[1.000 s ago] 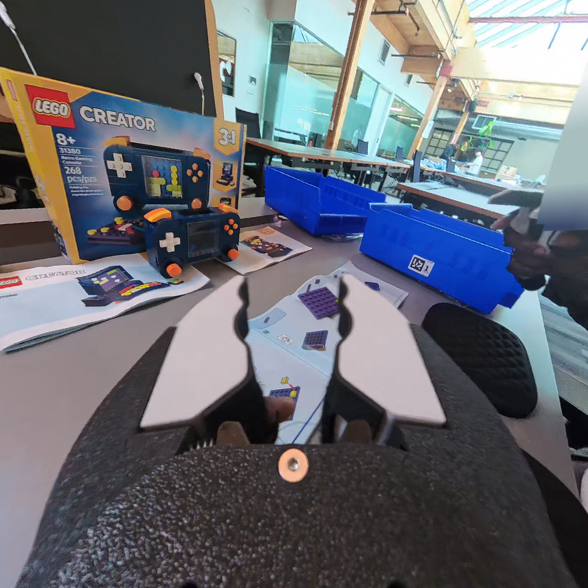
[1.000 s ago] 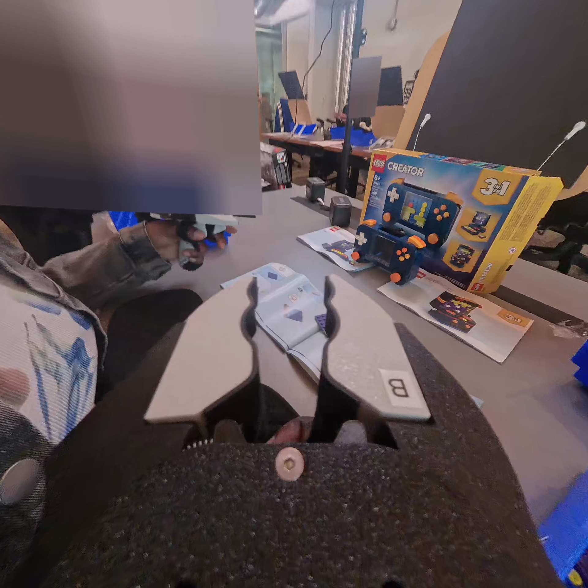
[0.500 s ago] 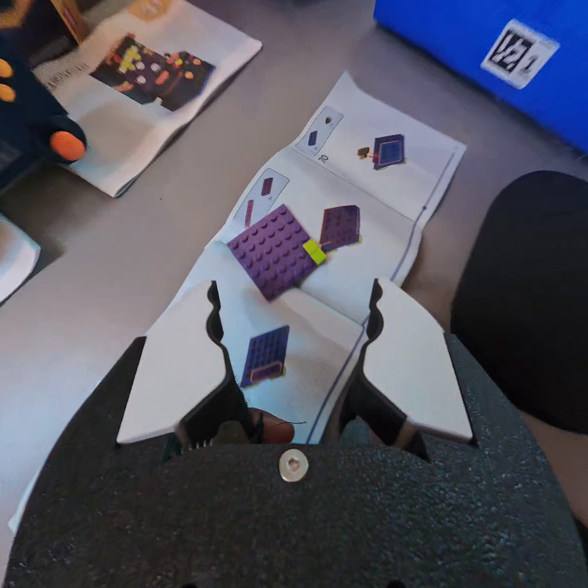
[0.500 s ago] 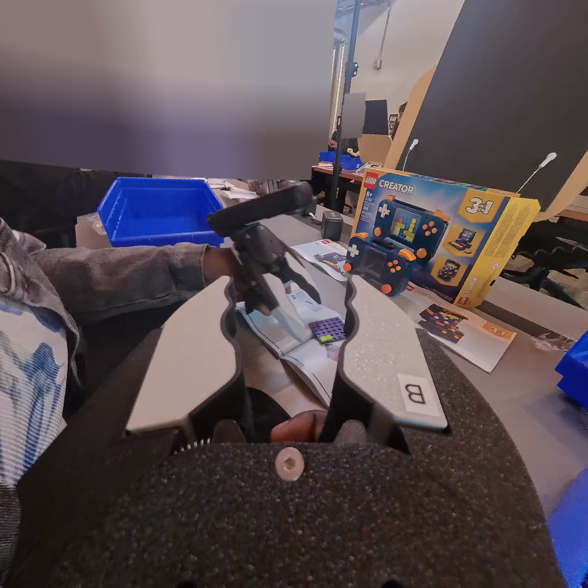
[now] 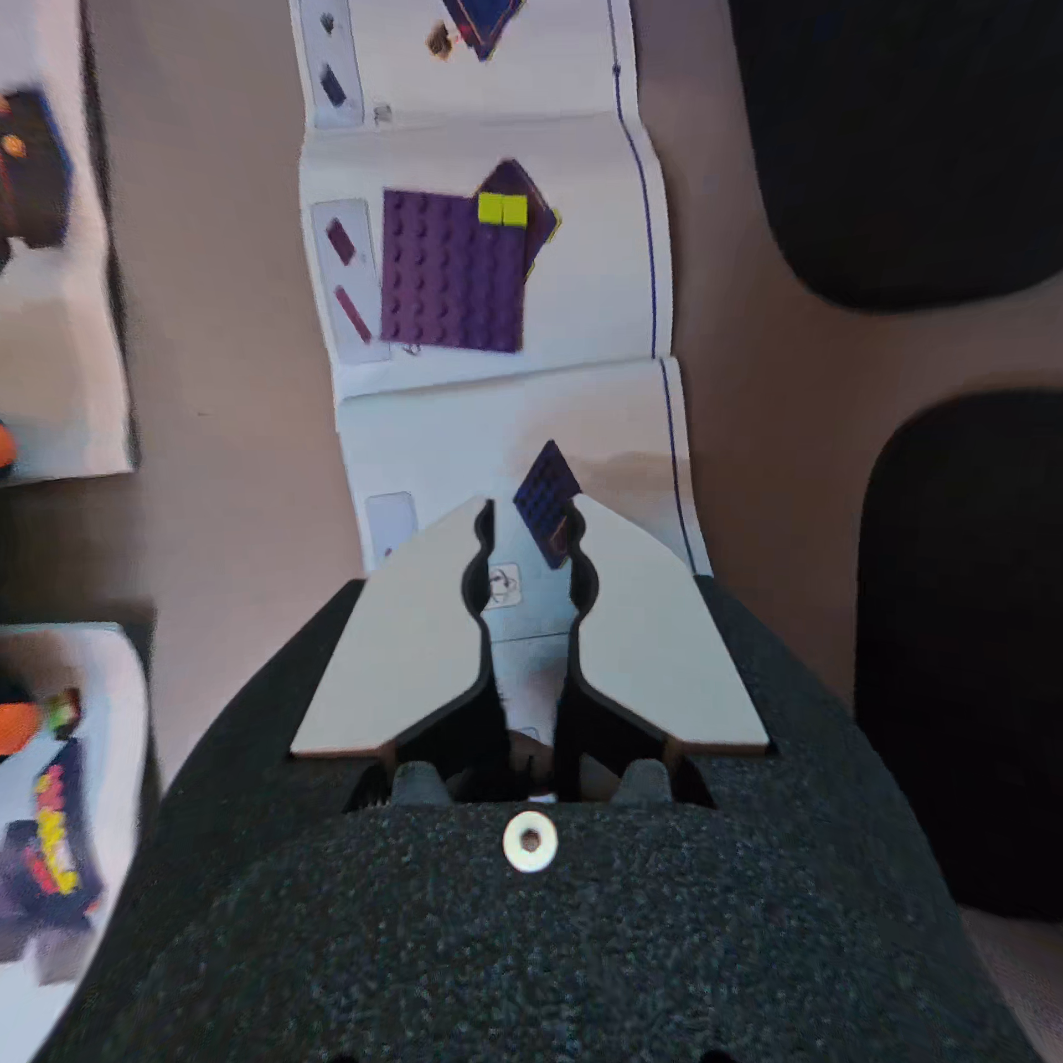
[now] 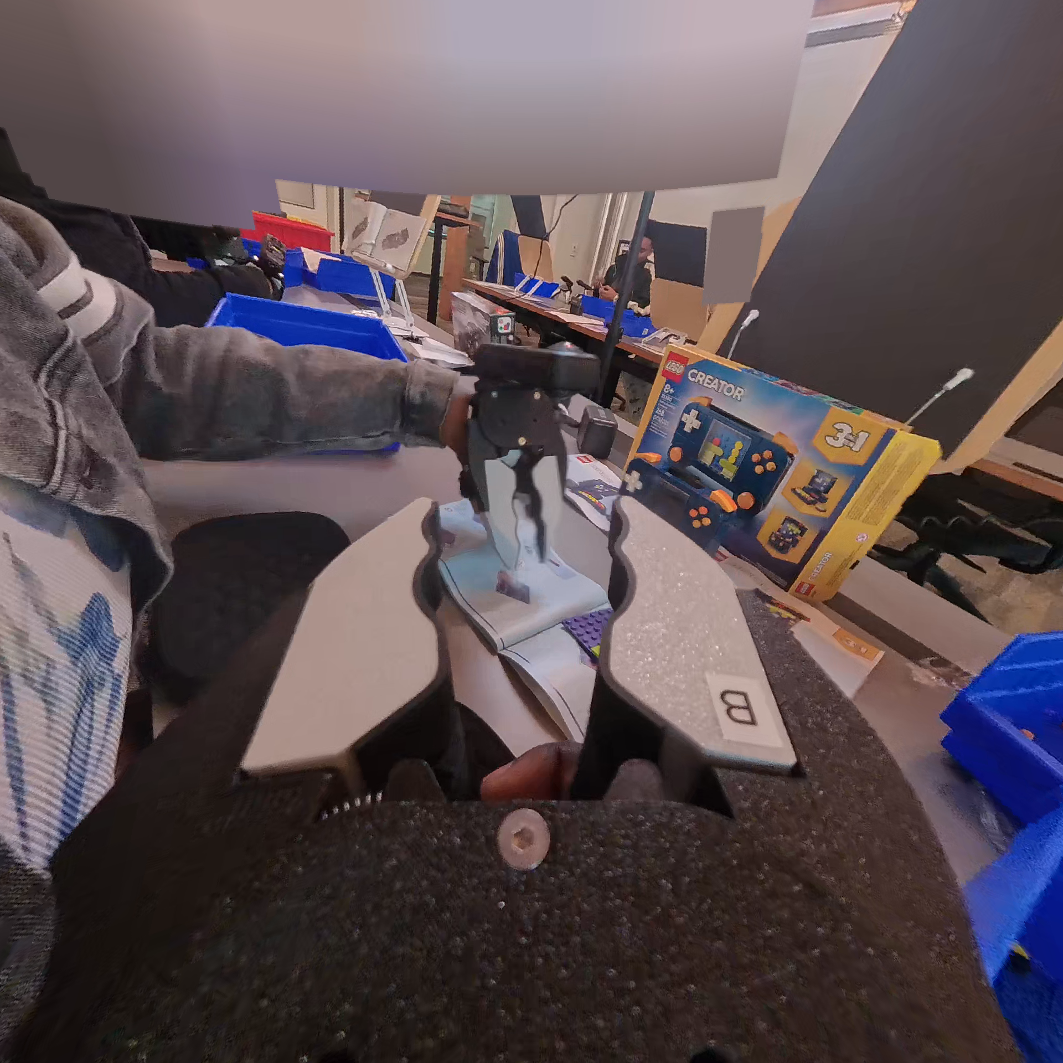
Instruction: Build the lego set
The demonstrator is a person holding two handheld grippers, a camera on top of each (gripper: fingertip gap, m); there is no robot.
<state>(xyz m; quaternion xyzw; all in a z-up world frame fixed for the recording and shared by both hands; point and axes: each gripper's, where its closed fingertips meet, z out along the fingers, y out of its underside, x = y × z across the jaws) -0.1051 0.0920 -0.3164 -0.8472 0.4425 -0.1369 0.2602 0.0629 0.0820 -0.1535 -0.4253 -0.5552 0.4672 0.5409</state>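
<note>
I see blue bins point(image 6: 310, 328) at ten o'clock and another blue bin point(image 6: 1006, 736) at four o'clock in my right wrist view; I cannot tell what is in them. My left gripper point(image 5: 529, 512) points down over the open instruction booklet point(image 5: 494, 144) on the surface point(image 5: 218, 287), its fingers a narrow gap apart, pinching nothing. The purple plate point(image 5: 454, 270) with its yellow-green piece point(image 5: 502, 208) lies on the booklet at twelve o'clock from it. My right gripper point(image 6: 520, 512) is spread wide and empty, its fingers hiding most of the plate. The set's box point(image 6: 794, 460) stands at two o'clock with a finished blue console model point(image 6: 690, 500) in front. Black rounded pads point(image 5: 920, 144) sit just beside the booklet.
</note>
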